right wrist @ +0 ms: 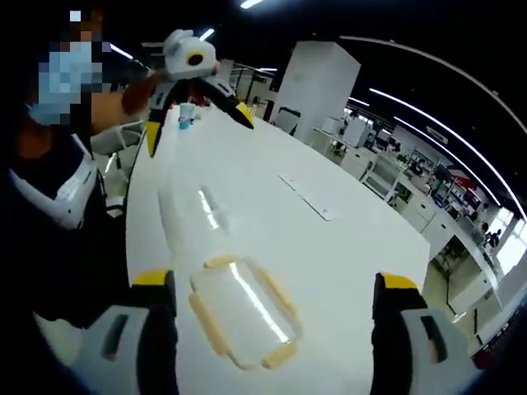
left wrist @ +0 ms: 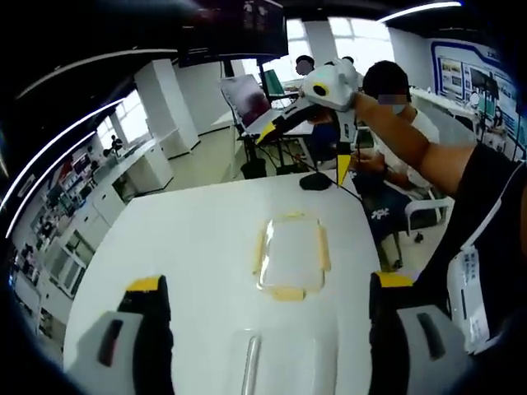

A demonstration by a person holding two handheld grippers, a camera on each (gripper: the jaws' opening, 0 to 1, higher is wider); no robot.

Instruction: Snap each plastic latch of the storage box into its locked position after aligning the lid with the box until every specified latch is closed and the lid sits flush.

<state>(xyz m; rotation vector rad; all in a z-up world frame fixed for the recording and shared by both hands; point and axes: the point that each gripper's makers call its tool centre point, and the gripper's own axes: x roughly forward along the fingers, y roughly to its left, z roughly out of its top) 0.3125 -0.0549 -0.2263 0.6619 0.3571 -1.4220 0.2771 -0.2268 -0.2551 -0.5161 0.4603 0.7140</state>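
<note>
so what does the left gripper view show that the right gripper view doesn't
Left gripper view alone: a clear box body at the near table edge, a black round object at the far end, and the right tool raised open above the table.

Right gripper view alone: a flat strip lying on the table, and the left tool held up, open.

Both: the white table and the clear lid with yellow latches, lying flat apart from both tools.
</note>
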